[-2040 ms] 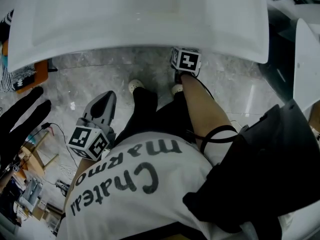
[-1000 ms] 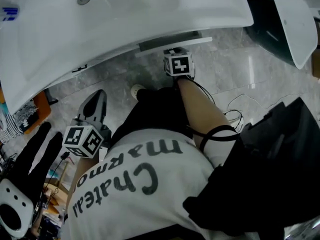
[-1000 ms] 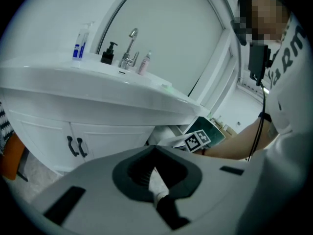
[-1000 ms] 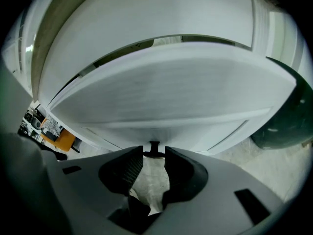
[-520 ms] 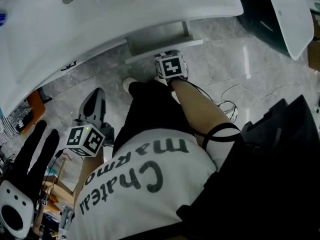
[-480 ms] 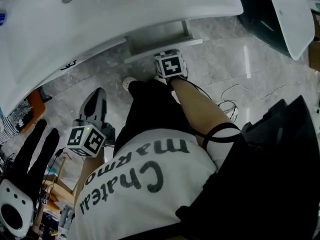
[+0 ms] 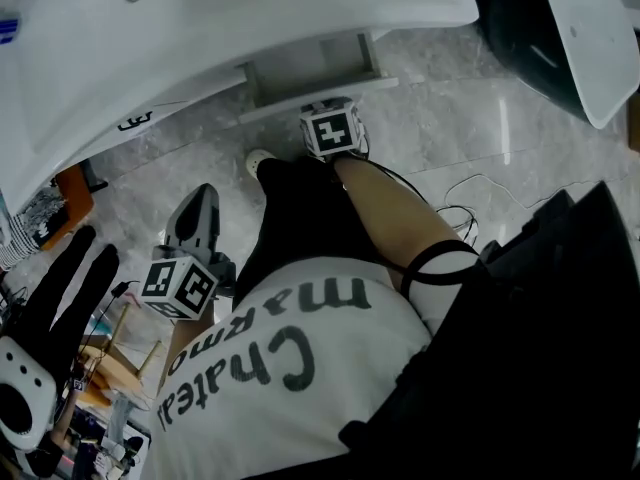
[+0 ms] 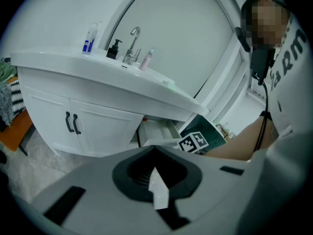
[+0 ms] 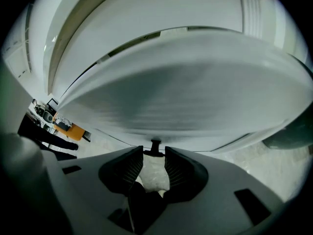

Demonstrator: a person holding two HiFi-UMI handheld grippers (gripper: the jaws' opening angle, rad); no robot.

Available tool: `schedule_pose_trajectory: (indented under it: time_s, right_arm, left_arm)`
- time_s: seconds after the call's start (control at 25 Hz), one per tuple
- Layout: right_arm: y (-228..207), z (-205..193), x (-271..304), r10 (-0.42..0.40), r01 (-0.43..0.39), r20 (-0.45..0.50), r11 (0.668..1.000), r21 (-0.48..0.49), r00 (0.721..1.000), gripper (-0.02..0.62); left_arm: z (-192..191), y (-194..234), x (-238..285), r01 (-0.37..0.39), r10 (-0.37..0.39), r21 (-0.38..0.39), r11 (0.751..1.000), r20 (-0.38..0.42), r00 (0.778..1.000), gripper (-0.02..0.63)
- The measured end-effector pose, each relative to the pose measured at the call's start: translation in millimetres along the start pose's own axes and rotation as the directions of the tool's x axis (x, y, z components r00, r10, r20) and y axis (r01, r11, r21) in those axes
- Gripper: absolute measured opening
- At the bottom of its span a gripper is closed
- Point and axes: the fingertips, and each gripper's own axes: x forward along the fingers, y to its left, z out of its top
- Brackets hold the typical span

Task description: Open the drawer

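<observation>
Since a second ago the drawer [image 7: 305,68] has slid farther out from under the white vanity top [image 7: 200,28], and the right gripper [image 7: 322,116] has come back toward the person with it. From the head view, the drawer now juts over the grey marble floor [image 7: 470,118]. Its front panel lies just beyond the right gripper's marker cube, and the person's bare forearm [image 7: 390,218] runs down from that cube. The left gripper [image 7: 204,203] hangs well apart at the left, above the floor beside the dark trouser leg, its jaws tapering to one point. In the left gripper view those jaws are drawn together with nothing held (only a thin pale sliver shows between the pads). Beyond them stands the vanity with two cabinet doors [image 8: 73,126] bearing black pulls, and a faucet [image 8: 133,43] and small bottles on top. The open drawer sticks out beneath the counter to the right of the doors, with the right gripper's marker cube just in front of it. In the right gripper view the jaws stand partly apart, and the ribbed pads close from both sides on the small dark handle [image 9: 155,147]. That handle projects from the drawer's pale front, which fills most of the view above.
</observation>
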Motion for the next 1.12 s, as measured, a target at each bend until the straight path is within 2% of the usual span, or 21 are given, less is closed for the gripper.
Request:
schedule_pose_trajectory:
  time_s: [0.36, 1.12]
  right_arm:
    - [1, 2, -2, 0.007, -0.006, 0.028, 0.999, -0.033, 1.0, 0.142]
    - [3, -31, -12, 0.009, -0.01, -0.019, 0.999, -0.05, 1.0, 0.14]
  left_arm:
    - [-10, -21, -9, -0.002, 0.002, 0.016, 1.0, 0.004, 1.0, -0.008]
    - [-28, -25, -20, -0.031, 0.03, 0.024, 0.999, 0.01, 0.999, -0.008]
